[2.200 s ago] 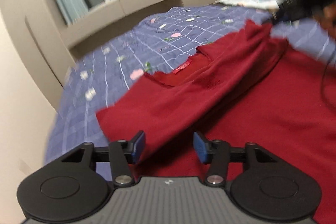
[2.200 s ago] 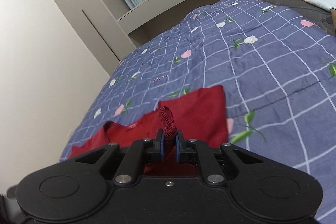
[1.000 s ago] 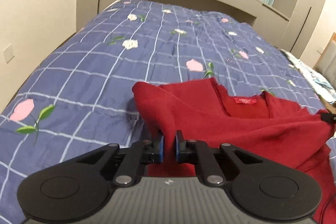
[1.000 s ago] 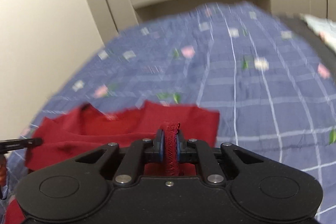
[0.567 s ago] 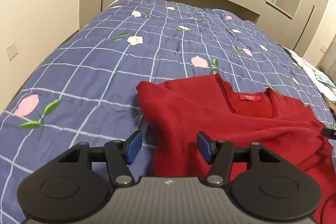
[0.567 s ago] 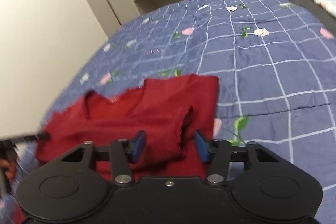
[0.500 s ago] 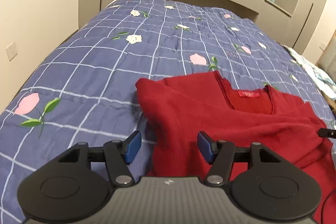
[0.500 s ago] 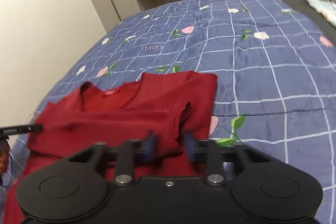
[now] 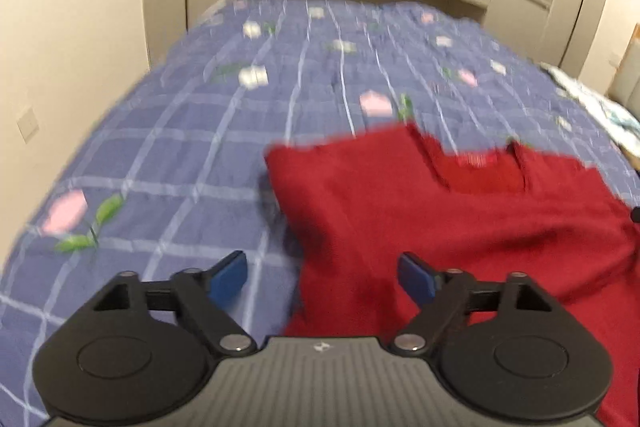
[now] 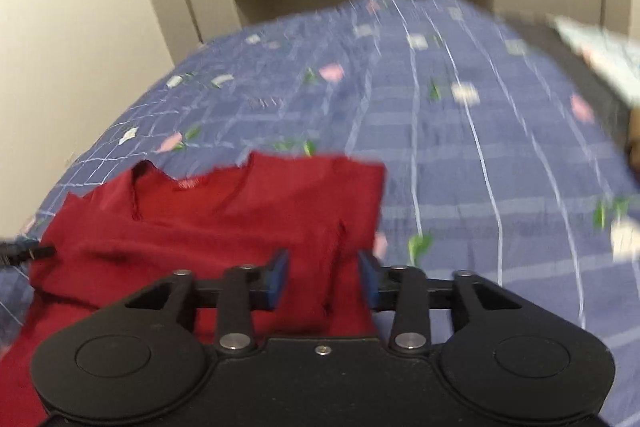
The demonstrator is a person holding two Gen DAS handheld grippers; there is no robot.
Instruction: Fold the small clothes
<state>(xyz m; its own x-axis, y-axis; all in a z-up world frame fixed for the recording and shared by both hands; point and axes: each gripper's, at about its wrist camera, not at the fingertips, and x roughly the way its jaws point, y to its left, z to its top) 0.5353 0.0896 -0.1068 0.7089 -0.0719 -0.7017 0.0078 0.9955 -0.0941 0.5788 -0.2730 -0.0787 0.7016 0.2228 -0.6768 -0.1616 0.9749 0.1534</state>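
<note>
Hand-held grippers [image 9: 322, 277] [image 10: 323, 277] over seemingly floral, blurred bedspread [image 9: 192, 147].

Red top [image 9: 460, 227] on blue checked floral bedspread [image 9: 180, 155].

No legible text: neck tag [image 9: 476, 160] of the red top [image 9: 440, 219] blurred.

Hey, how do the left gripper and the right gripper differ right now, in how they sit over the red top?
The left gripper spans the red top at its left edge, one blue pad over the blue quilt; the right gripper has red cloth between both pads. The left is spread wider than the right. Both are open, holding nothing.
</note>
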